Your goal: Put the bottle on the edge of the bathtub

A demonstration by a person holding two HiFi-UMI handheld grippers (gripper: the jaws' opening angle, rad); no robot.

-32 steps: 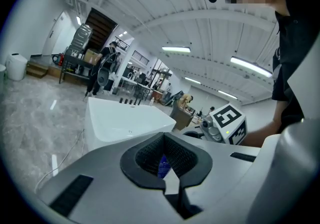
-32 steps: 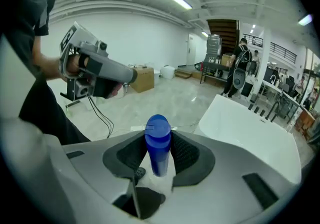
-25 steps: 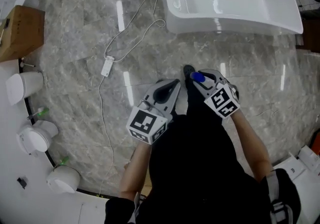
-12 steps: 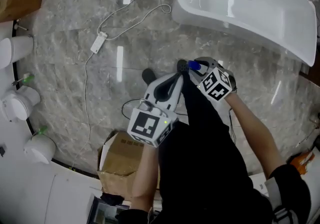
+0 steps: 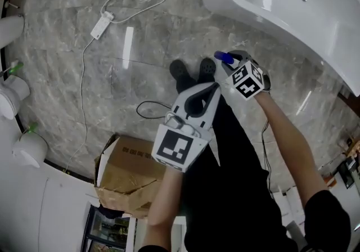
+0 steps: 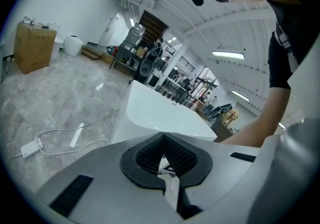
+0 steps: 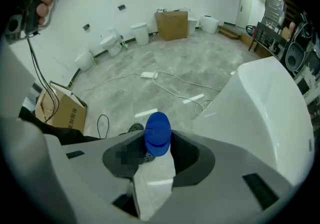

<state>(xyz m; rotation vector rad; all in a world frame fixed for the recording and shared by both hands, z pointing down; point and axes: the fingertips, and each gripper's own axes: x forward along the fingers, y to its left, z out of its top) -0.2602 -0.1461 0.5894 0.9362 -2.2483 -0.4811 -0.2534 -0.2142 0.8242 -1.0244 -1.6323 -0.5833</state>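
Note:
The bottle is white with a blue cap (image 7: 157,133) and stands upright between the jaws of my right gripper (image 7: 155,165), which is shut on it. In the head view the blue cap (image 5: 221,57) pokes out ahead of the right gripper (image 5: 227,64), a short way from the white bathtub (image 5: 315,31) at the top right. In the right gripper view the bathtub (image 7: 265,103) rises close on the right. My left gripper (image 5: 211,90) hangs lower and to the left, shut with nothing in it. The left gripper view looks over its jaws (image 6: 165,160) at the bathtub (image 6: 160,115).
A white cable with an adapter (image 5: 100,18) trails over the marble floor at the upper left. An open cardboard box (image 5: 126,172) sits at the lower left, beside a black cord (image 5: 147,111). White toilets (image 5: 28,147) line the left wall. The person's shoes (image 5: 181,71) are under the grippers.
The head view has swung: the bathtub has slid to the top right and a cardboard box has come into view at the lower left. The right gripper still holds the bottle, now nearer the tub.

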